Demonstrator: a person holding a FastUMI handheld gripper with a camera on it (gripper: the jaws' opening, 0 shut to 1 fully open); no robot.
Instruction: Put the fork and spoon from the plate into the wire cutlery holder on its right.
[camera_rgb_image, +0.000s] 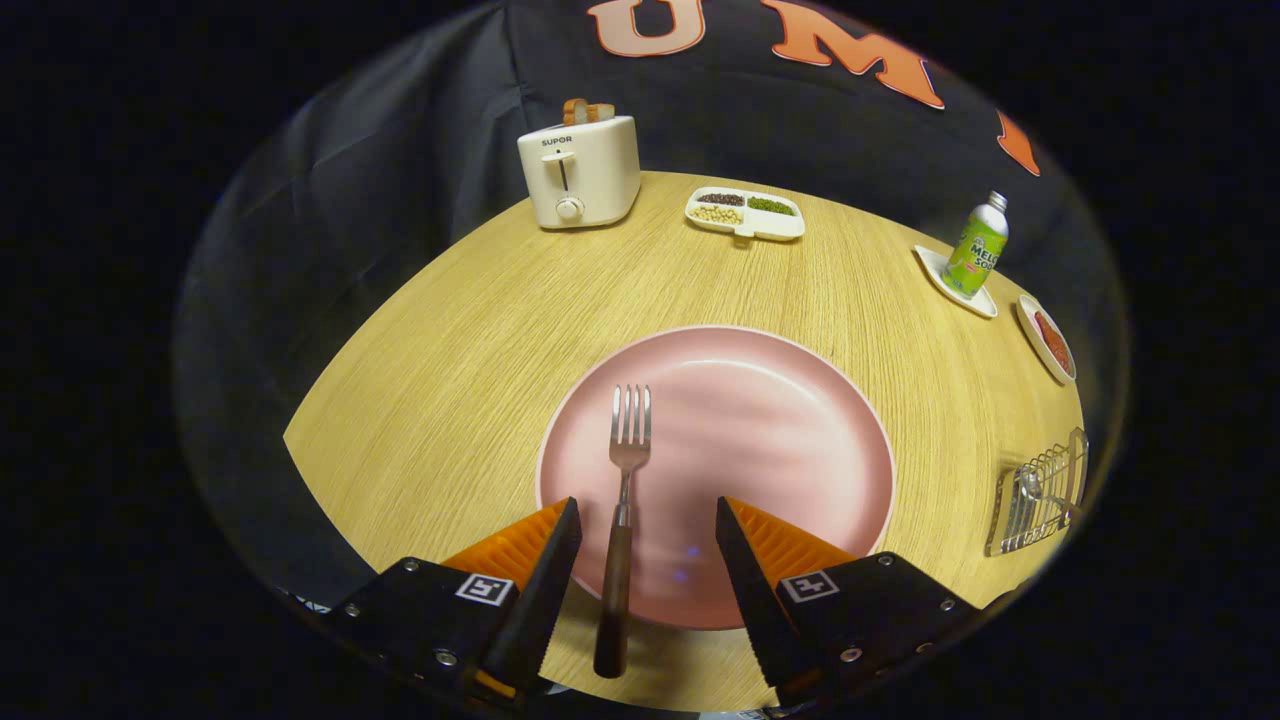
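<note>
On the far left of the round, pale wood-grain table (440, 330) stands a cream two-slot toaster (580, 172) with rounded corners, a slider and a dial on its near end; the word SUPOR is printed above the slider, and browned toast (586, 110) sticks up from its slots. To its right lies a white divided dish (745, 214) with three compartments holding pale, dark and green dry grains or beans.

Nearer, a large, smooth pink plate (800, 440) with a thin pale rim fills the table's middle. A fork (622, 510) lies on its left half, shiny metal tines pointing away, its dark wooden-looking handle reaching over the plate's near rim onto the table. The gripper (648, 520) stands wide open with nothing held; the fork's handle lies between the ridged fingers, nearer the left one and touching neither.

Further right, a metal bottle (978, 246) with a green label reading MELON SODA stands on a small white saucer (955, 285). Beside it, a small oval dish (1046, 340) holds something red. Nearest on the right, well apart from the plate, sits the wire cutlery holder (1038, 495), with the spoon (1040, 490) already inside, its bowl showing through the wires.
</note>
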